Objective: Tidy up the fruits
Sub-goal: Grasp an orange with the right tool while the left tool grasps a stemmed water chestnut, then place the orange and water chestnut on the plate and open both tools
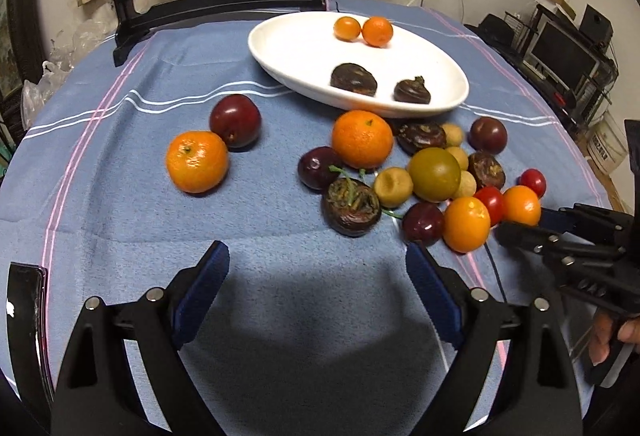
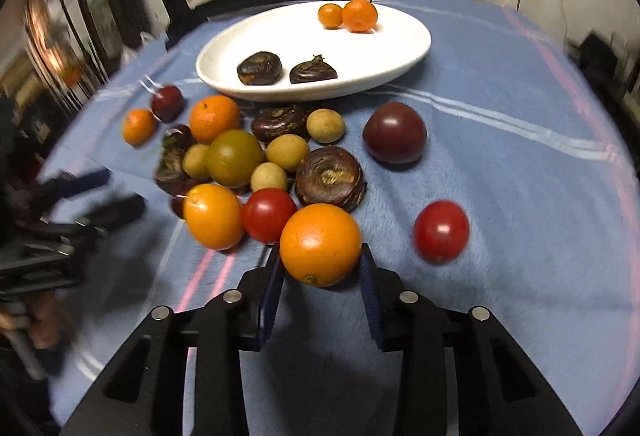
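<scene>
White plate (image 2: 404, 55) holds four sorted fruits; most remain piled on the blue-clothed worktop (image 1: 120, 228). Right tool (image 2: 320, 276) is clamped on an orange fruit (image 2: 320, 246) beside the pile. Left tool (image 1: 316, 276) stands apart, empty.

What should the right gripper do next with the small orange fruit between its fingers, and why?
Probably lift it and carry it to the white plate. The right gripper has its pads against both sides of the orange fruit, so the grip looks made. Two similar orange fruits already lie together at the plate's far end, so it likely belongs beside them.
</scene>
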### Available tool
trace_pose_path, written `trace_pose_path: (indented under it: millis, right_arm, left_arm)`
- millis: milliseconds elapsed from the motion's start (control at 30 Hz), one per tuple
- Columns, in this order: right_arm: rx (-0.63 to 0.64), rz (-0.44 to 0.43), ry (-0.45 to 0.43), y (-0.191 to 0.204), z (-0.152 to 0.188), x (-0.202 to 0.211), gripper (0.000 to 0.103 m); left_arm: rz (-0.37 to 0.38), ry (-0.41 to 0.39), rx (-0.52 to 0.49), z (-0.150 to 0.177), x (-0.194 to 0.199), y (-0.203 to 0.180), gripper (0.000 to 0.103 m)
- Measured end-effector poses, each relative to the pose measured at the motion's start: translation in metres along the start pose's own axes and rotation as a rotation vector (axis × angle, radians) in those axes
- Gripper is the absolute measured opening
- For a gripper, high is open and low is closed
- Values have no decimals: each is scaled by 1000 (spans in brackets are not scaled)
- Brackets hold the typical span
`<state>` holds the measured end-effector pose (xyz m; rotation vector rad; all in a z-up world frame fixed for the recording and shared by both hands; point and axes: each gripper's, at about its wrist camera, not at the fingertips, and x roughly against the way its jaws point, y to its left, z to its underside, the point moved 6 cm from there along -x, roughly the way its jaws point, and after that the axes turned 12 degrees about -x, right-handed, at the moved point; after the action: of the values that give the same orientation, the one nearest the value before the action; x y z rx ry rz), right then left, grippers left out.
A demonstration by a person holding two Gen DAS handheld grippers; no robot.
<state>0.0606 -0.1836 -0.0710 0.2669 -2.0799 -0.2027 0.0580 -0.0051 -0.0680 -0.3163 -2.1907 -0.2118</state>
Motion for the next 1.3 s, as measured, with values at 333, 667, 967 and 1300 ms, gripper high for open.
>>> trace_pose_path:
  millis: [333,667,967,1300]
  right_arm:
    - [-33,-45,-25,-6,2,11,37]
    - [-1,-91,-36,3,6,20,37]
    - [-18,-127,-42,2,4,19,37]
    - [-38,-244,-93,24,-20,44,37]
  left_arm:
    - [-17,54,-40,-1,-16,-8,69]
    - [-21,62,-106,-26,-33,-24,45]
    - [0,17,-114,-18,-12,-27,37]
    - [3,-108,-151,-45,40,-28,37]
